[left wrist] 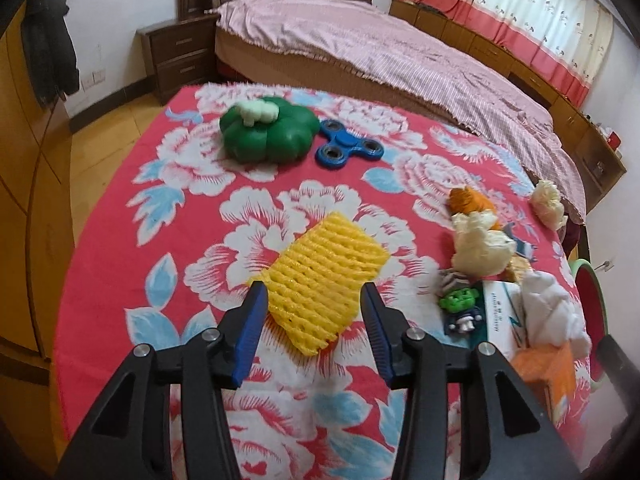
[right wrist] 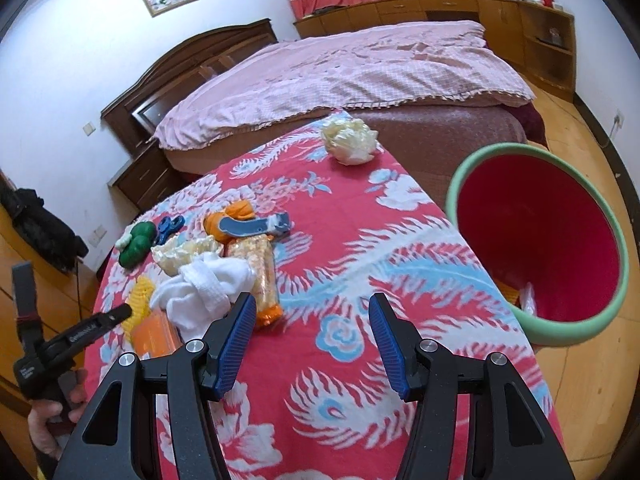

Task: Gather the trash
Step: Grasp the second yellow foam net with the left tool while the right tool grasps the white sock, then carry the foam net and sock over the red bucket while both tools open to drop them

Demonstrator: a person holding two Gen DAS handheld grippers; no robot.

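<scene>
A yellow foam fruit net (left wrist: 324, 276) lies flat on the red flowered tablecloth (left wrist: 160, 340). My left gripper (left wrist: 313, 294) is open just above it, its blue fingertips on either side of the net's near end, with no sign of the pads pressing. My right gripper (right wrist: 313, 300) is open over bare cloth with nothing between its fingers. A red bin with a green rim (right wrist: 560, 332) stands beside the table to its right. Crumpled cream paper balls (right wrist: 350, 140) (left wrist: 480, 248), a white wad (right wrist: 204, 288) and an orange snack wrapper (right wrist: 260, 276) lie on the table.
A green toy vegetable (left wrist: 264, 132) and a blue fidget spinner (left wrist: 348, 150) sit at the far end. A small green figure (left wrist: 456, 304), a white box (left wrist: 500, 312) and an orange packet (right wrist: 154, 334) are near the pile. A bed (left wrist: 380, 48) stands behind the table.
</scene>
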